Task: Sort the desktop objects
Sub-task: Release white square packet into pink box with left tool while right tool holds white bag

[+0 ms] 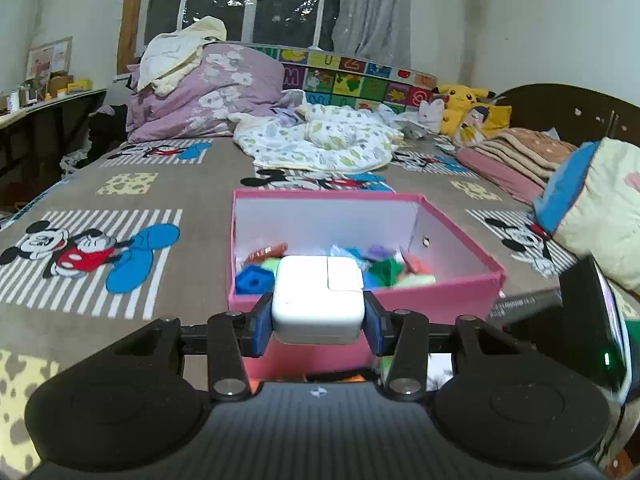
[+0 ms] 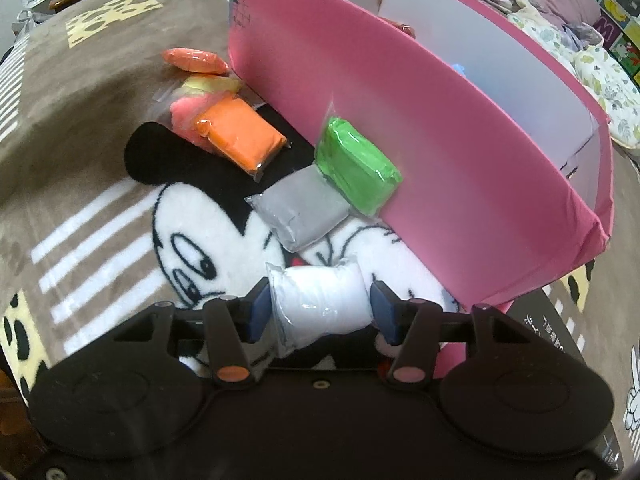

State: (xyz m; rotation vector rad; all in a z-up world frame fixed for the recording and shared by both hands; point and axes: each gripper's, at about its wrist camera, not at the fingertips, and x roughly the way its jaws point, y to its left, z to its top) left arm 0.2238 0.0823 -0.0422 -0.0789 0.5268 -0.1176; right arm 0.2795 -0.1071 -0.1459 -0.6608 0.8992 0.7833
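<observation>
My left gripper (image 1: 319,322) is shut on a white power adapter (image 1: 319,300) and holds it above the near wall of the pink box (image 1: 436,300), which holds several coloured clay packets and a blue piece (image 1: 252,280). My right gripper (image 2: 320,312) has its pads around a white clay packet (image 2: 320,304) lying on the blanket beside the pink box (image 2: 440,152); the left pad touches it, the right pad shows a small gap. Grey (image 2: 300,208), green (image 2: 356,164) and orange (image 2: 240,134) packets lie further along the box wall.
More packets, pink (image 2: 186,116), yellow (image 2: 208,84) and orange (image 2: 194,59), lie near the box's far corner. A black box (image 2: 552,340) sits at the right. Pillows and folded blankets (image 1: 520,152) lie at the right of the bed, bedding (image 1: 320,140) behind.
</observation>
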